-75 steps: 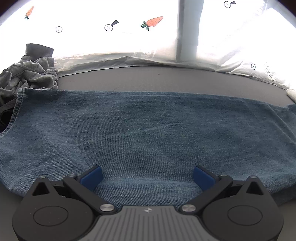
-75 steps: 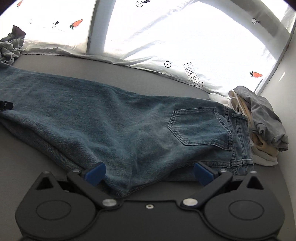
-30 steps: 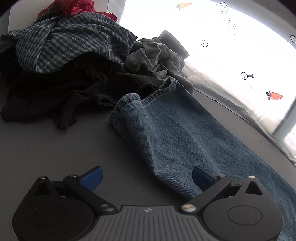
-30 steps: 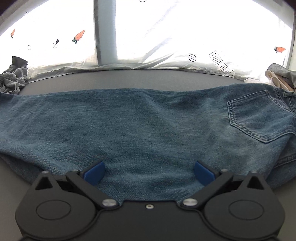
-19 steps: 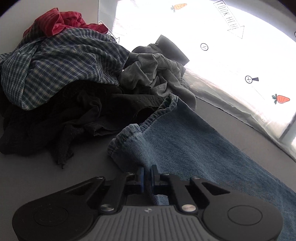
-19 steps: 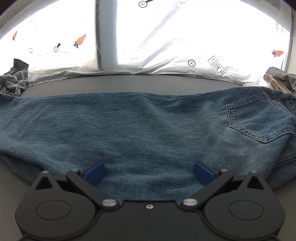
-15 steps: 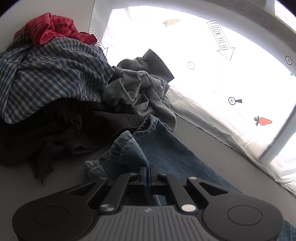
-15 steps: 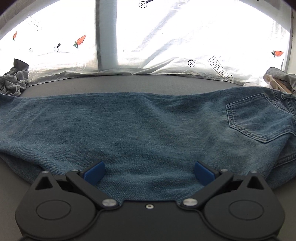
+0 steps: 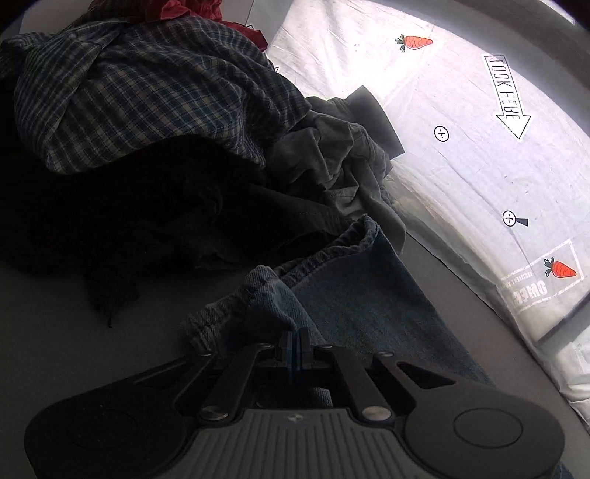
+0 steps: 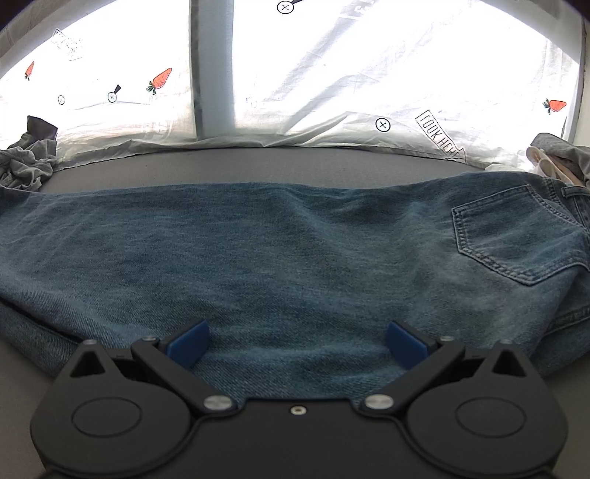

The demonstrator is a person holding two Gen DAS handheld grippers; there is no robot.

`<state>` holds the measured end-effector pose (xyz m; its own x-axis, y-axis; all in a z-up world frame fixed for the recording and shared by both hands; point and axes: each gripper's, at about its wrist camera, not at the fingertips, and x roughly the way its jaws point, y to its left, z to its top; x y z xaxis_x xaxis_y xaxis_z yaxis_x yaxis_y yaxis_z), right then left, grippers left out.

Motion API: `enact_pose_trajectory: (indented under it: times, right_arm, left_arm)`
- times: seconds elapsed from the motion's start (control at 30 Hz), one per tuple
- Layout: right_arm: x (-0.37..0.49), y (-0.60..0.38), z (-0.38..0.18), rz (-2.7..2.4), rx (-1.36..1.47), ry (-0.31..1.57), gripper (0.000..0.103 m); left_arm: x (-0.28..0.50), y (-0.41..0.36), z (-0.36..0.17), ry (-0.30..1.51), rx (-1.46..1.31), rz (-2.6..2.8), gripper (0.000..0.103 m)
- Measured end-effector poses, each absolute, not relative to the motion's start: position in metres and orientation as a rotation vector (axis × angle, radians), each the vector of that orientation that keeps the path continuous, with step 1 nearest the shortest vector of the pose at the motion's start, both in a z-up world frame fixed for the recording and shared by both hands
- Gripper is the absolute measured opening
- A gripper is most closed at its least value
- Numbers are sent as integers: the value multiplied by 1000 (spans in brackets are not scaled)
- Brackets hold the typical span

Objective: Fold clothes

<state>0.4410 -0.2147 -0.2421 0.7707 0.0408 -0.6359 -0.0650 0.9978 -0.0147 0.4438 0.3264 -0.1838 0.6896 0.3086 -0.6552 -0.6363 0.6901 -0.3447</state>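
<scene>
One grey table (image 10: 258,165), one pair of jeans (image 10: 280,250) spread flat across it, leg hem at the laundry pile (image 9: 155,154), one back pocket (image 10: 512,235) visible on the right. Pile: one plaid shirt (image 9: 121,92), one red item (image 9: 191,9), one grey garment (image 9: 332,162). Left gripper (image 9: 294,344) pinched tight on the jeans' hem, fabric bunched up. Right gripper (image 10: 295,344) spread wide over the denim, gripping nothing.

Staged recording set-up rather than a lived-in room: a plain grey table (image 10: 332,162) backed by a backlit white sheet (image 10: 368,73) printed with carrots, crosshair marks and a "LOOK HERE" arrow (image 9: 509,99). Laundry-sorting station: heap of unsorted clothes (image 9: 147,129) at one end, jeans (image 10: 276,258) spread flat, folded garments (image 10: 556,158) at the other.
</scene>
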Motion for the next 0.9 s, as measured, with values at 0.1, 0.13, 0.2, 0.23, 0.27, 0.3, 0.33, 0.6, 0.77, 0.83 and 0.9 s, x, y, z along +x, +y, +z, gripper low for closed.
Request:
enact_pose_trajectory:
  times: [0.1,0.13,0.2,0.23,0.27,0.3,0.33,0.6,0.77,0.83,0.9]
  right_arm:
    - [449,-213,-236,56,-35,758,103]
    - [451,-212,-234,59,-38,779,103]
    - [454,-211,-233,60,-40,801,103]
    - [453,-212,-233,61,-39,797,103]
    - [452,-212,-234,61,-39,792,103]
    - [450,-212,-235,63,-38,780,103]
    - [448,-213,-237,64,-38,767,103]
    - [443,-214,-241,74,-37,709,103]
    - [442,-215,-243,77,-36,695,103]
    - [441,-215,-243,78,-35,688,103]
    - [441,-215,-244,78,-35,682,103]
  left_arm:
    - [431,330,-197,646,-598,597,3]
    - [428,332,-202,665,-601,608,4]
    - [417,335,-204,656,-642,623,15]
    - [412,337,-206,650,-663,630,24]
    - [408,338,-206,629,-697,626,48]
    - [404,339,-206,607,-733,621,66]
    - [402,338,-205,582,-746,619,69]
    - [427,338,-209,607,-648,651,78]
    - [438,338,-210,596,-630,654,48]
    - [439,337,-209,584,-649,651,11]
    - [441,332,-206,577,-639,645,12]
